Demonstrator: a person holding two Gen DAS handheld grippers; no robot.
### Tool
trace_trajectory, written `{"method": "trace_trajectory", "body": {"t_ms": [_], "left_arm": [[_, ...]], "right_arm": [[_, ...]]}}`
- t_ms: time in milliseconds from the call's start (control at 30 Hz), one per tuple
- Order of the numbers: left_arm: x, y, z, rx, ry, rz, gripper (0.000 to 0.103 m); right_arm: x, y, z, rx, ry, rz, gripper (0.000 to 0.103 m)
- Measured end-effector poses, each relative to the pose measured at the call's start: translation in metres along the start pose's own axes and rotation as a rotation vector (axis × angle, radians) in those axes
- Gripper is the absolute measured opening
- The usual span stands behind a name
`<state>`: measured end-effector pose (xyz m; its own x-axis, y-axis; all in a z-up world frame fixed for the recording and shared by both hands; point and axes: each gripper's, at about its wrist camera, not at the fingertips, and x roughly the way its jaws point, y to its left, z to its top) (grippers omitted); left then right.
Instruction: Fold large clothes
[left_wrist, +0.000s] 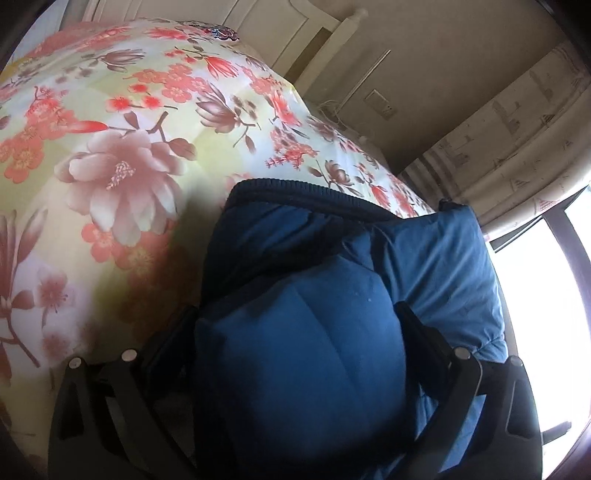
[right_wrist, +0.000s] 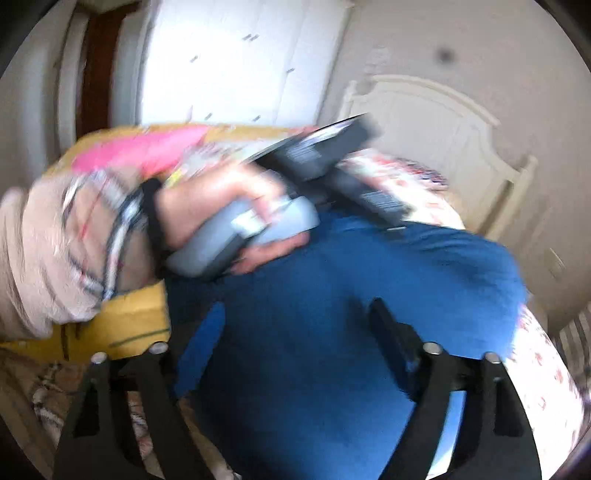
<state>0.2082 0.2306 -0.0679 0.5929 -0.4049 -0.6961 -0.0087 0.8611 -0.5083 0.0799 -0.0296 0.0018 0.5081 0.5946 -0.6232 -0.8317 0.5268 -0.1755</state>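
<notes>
The blue padded garment (left_wrist: 332, 295) lay folded into a thick bundle on the floral bed cover (left_wrist: 122, 155), its near end cut off by the frame in both views; its dark ribbed hem pointed toward the headboard (left_wrist: 280, 33), long axis running away from the cameras. Left tongs (left_wrist: 295, 325) stood wide, fabric bulging between them, pad contact unclear. Right tongs (right_wrist: 295, 332) stood partly open over the cloth, grip unclear. The right view was blurred; the person's hand (right_wrist: 221, 206) held the other tool.

Black two-fingered tool (right_wrist: 295, 321), silver pivot bolts; plaid-lined beige sleeve (right_wrist: 55, 258).
</notes>
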Motion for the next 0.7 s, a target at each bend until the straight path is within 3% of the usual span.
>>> {"method": "trace_trajectory", "body": {"t_ms": [133,233,300,367,433,500,600,700], "left_arm": [[-0.004,-0.002,0.000,0.000,-0.016,0.013,0.101],[-0.009,-0.009,-0.002,0.020,-0.046,0.059,0.101],[-0.013,-0.014,-0.004,0.038,-0.069,0.096,0.101],[-0.017,-0.019,-0.006,0.053,-0.087,0.127,0.101],[-0.019,-0.021,-0.007,0.065,-0.100,0.151,0.101],[-0.023,-0.018,-0.006,0.051,-0.119,0.179,0.101],[-0.020,-0.011,-0.004,0.027,-0.100,0.165,0.101],[-0.018,-0.011,-0.004,0.027,-0.100,0.166,0.101]], "right_arm": [[-0.015,-0.091,0.005,0.229,-0.070,-0.114,0.056],[-0.005,-0.163,0.010,0.419,-0.104,-0.169,0.044],[0.010,-0.188,0.014,0.467,-0.116,-0.180,0.039],[0.043,-0.201,0.012,0.451,-0.051,-0.184,0.035],[0.098,-0.203,-0.001,0.416,0.109,-0.118,0.034],[0.111,-0.210,-0.006,0.441,0.135,-0.085,0.034],[0.107,-0.210,0.012,0.380,0.190,-0.110,0.034],[0.098,-0.217,0.029,0.355,0.139,-0.164,0.034]]}}
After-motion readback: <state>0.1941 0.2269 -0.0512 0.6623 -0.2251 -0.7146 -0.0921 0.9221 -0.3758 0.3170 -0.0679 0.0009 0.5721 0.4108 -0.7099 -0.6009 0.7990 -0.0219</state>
